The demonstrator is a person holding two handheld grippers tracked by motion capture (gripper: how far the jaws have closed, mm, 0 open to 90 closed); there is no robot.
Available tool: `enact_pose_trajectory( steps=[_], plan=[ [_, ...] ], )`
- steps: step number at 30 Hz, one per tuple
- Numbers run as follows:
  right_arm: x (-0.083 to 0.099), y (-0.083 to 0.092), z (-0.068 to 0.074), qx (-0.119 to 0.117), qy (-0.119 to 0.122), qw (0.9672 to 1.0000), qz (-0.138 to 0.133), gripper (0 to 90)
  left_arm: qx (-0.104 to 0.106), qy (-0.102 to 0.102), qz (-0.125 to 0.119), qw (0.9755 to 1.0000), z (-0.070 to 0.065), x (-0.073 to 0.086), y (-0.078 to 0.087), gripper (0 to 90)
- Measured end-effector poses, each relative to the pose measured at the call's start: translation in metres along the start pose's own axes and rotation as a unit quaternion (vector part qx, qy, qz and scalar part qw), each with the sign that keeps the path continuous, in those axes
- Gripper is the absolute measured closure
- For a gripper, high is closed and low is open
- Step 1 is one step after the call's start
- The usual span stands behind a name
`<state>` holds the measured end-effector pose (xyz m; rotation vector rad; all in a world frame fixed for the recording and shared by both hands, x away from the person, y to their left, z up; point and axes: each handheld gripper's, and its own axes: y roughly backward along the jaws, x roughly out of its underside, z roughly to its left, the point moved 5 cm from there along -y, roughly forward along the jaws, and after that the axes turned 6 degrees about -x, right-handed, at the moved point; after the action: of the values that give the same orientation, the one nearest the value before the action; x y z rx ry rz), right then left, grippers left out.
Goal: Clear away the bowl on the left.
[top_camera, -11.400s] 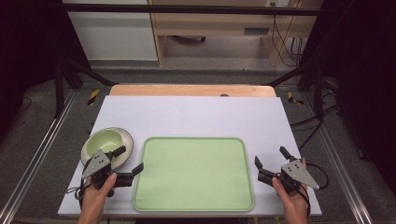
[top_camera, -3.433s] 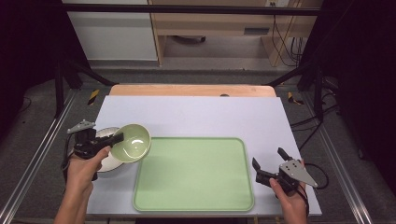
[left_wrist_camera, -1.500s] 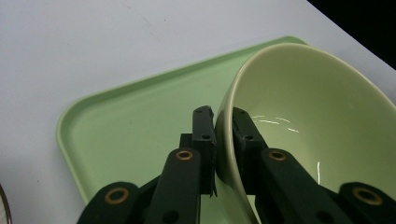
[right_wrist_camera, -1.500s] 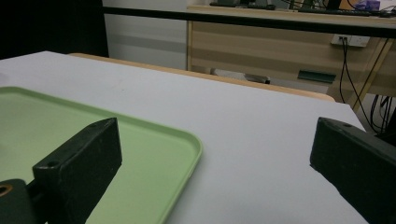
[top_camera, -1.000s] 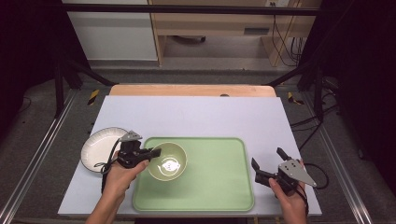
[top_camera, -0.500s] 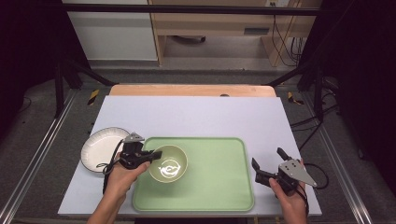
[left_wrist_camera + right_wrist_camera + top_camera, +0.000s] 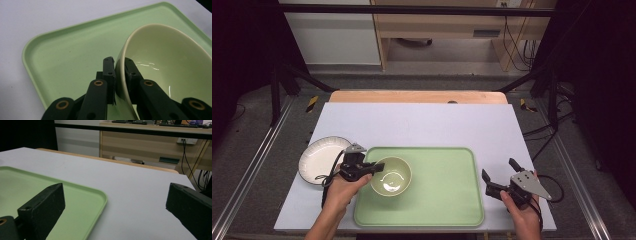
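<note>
A pale green bowl (image 7: pixel 392 175) sits on the left part of the green tray (image 7: pixel 442 185). My left gripper (image 7: pixel 373 169) is shut on the bowl's left rim. In the left gripper view the two black jaws pinch the bowl (image 7: pixel 170 67) wall, one inside and one outside, above the tray (image 7: pixel 65 57). My right gripper (image 7: pixel 501 176) rests at the tray's right edge, jaws wide open and holding nothing. Its own view shows the tray (image 7: pixel 82 195) corner between the spread jaws.
A white plate (image 7: pixel 319 159) lies on the table to the left of the tray. The white table top (image 7: pixel 422 122) stretches behind the tray. A wooden desk (image 7: pixel 155 142) and cables stand beyond the table's far edge.
The left gripper carried the bowl off the white plate onto the tray over the last seconds. In the last half second it barely moved. The right gripper stayed still.
</note>
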<state>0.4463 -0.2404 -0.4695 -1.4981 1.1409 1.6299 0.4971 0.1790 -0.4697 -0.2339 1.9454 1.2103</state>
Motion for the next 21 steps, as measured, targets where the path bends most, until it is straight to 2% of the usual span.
enact_pose_trajectory(
  steps=[21],
  plan=[
    [0.0001,0.0000,0.0003,0.000,-0.001,1.0000,0.001,2.5,0.001,-0.001,0.013,0.9999,-0.0025,0.0051,-0.0081,81.9]
  ],
)
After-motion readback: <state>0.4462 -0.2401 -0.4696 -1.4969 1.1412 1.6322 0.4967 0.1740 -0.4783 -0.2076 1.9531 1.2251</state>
